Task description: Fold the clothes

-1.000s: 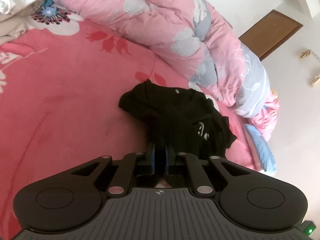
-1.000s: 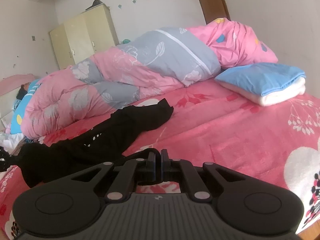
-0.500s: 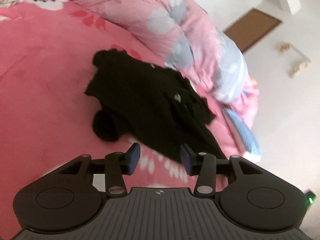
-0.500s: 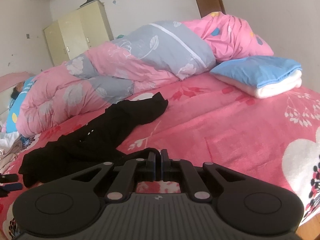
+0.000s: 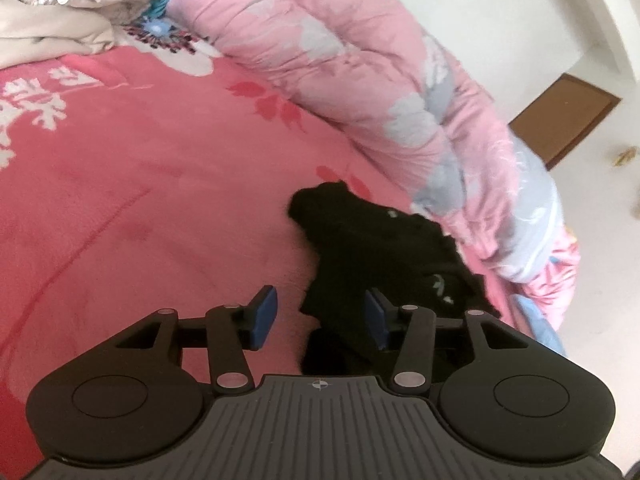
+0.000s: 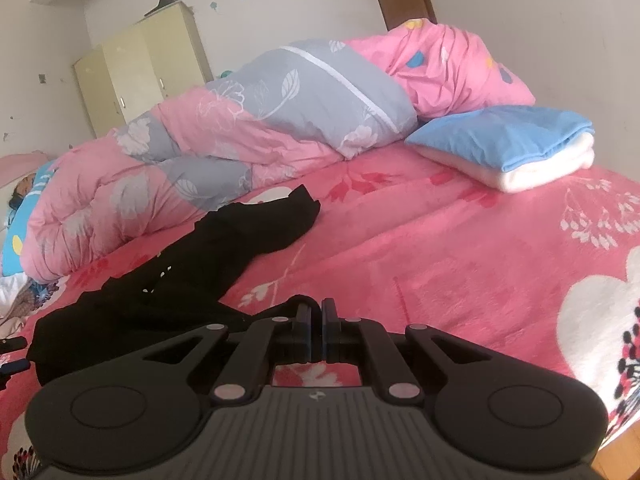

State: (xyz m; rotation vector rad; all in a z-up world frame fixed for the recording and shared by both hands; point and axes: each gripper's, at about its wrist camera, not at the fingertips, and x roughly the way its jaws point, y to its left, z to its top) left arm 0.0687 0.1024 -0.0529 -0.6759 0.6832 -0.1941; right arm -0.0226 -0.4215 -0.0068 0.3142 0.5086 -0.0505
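Letting go is what you are just finishing: your left gripper [image 5: 322, 318] has been opening its blue-padded jaws, which a second ago were pinching the crumpled black cloth garment [image 5: 384, 248]. Now they are standing apart over its near edge, pressing on nothing. The garment is lying loose and unfolded on the pink floral bedsheet [image 5: 140, 184], close beside the rolled pink-and-grey quilt [image 5: 360, 80]. Your right gripper [image 6: 316, 330] is waiting with jaws pressed together, empty, so folding probably needs a fresh grasp.
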